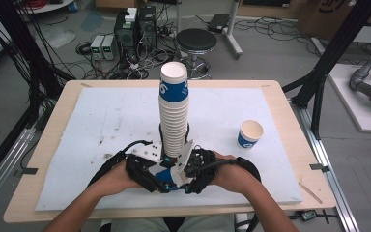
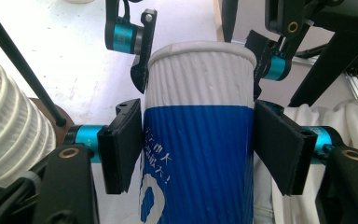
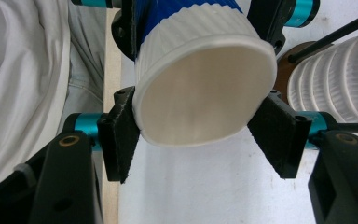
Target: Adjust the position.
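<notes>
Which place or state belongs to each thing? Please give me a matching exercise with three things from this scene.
Things:
1. tall cup stack
2. single cup
3. held cup

Places or states:
A. clamped between the jaws of both grippers
B. stands alone, upright and open, on the white mat towards the table's right side
C. rises at the middle of the table, just beyond the grippers

Pairs: 1-C, 2-B, 3-A

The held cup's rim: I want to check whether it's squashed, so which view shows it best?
The right gripper view: the held cup faces the camera mouth-first, its rim flattened between the right gripper pads. The left gripper view shows its ribbed side and rim edge-on in the left gripper. The high view shows just a bit of it between the hands.
</notes>
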`<state>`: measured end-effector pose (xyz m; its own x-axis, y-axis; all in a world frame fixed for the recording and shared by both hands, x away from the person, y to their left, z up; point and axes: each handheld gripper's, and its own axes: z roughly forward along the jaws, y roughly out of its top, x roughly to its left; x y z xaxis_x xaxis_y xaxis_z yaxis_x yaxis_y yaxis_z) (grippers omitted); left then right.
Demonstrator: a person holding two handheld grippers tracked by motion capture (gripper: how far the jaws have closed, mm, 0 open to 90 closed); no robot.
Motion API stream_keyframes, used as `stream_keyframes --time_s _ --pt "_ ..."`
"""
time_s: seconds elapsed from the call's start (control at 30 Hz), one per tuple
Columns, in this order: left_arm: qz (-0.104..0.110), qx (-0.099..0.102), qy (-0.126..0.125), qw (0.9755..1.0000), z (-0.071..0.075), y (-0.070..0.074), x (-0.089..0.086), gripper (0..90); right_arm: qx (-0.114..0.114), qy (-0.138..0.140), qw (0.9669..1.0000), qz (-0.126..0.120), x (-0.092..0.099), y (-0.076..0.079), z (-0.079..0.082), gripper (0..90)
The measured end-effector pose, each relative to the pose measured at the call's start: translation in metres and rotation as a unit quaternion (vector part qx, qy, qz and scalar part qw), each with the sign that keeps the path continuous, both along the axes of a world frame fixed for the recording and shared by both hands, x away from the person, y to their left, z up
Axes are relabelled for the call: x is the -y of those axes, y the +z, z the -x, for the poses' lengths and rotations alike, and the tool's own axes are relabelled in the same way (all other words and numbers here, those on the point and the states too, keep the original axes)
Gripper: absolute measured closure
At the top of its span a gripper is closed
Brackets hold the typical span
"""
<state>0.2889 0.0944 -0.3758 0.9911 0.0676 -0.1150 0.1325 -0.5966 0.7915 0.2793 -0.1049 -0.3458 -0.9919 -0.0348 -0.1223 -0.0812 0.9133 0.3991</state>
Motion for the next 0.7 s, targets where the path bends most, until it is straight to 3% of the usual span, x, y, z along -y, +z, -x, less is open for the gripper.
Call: stream_keyframes --time_s 0.13,0.37,0.47,0.57,0.7 --pt "0.019 0.003 0.001 0.9998 -0.001 0.000 -0.004 35.6 -0.001 -0.005 0.9999 -0.010 0.003 0.001 -0.001 34.1" --pt "0.068 0.001 0.010 0.9976 -0.001 0.000 -0.013 35.4 -0.025 -0.018 0.9963 -0.081 0.015 0.000 -0.004 22.4" --pt "0.098 0.002 0.010 0.9951 -0.001 -0.002 -0.019 35.3 -0.043 -0.025 0.9919 -0.116 0.024 -0.001 -0.006 21.8" --pt "0.129 0.003 0.010 0.9916 0.000 -0.003 -0.024 35.2 -0.059 -0.033 0.9852 -0.157 0.035 -0.004 -0.008 21.5" --pt "0.173 0.014 0.015 0.9847 0.001 -0.004 -0.030 35.2 -0.071 -0.044 0.9765 -0.199 0.046 -0.009 -0.009 21.5"
